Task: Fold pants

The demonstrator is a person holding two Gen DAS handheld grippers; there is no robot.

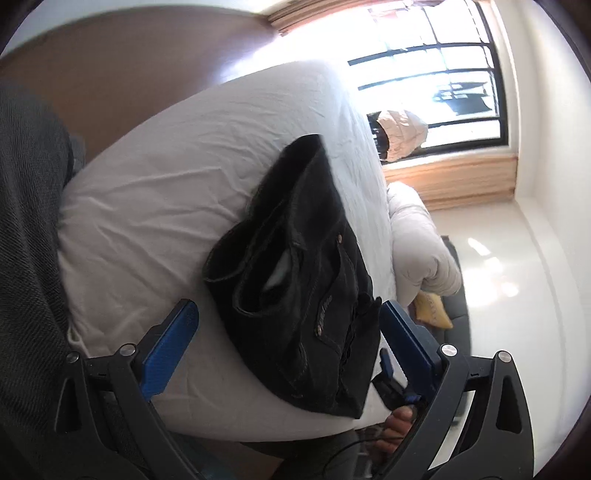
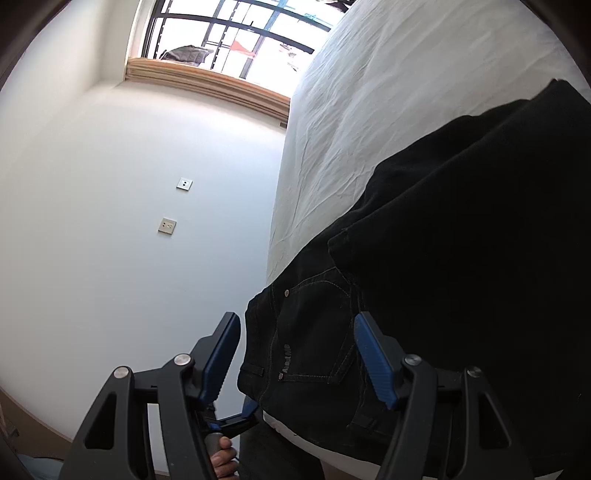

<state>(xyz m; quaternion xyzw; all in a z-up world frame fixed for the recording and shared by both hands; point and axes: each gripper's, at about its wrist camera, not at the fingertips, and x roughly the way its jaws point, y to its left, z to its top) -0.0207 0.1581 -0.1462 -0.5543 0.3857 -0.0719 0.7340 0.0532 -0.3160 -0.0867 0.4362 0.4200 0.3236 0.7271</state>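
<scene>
**Two tools spread at the bed's edge**

Both tools stand released. The left tool (image 1: 288, 328) hovers with its fingers wide, the black pants (image 1: 306, 280) lying loose between them on the white bed (image 1: 155, 206), waistband at the mattress edge toward six o'clock. The right tool (image 2: 295, 354) brackets the back pocket without pressing it. Bare sheet stretches toward twelve o'clock; open floor (image 1: 495, 266) lies at three o'clock in the left view.

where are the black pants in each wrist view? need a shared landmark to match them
Left wrist: black pants at centre, bunched on the white bed.
Right wrist: black pants fill the right half, on the bed.
Shared landmark: barred window.
</scene>
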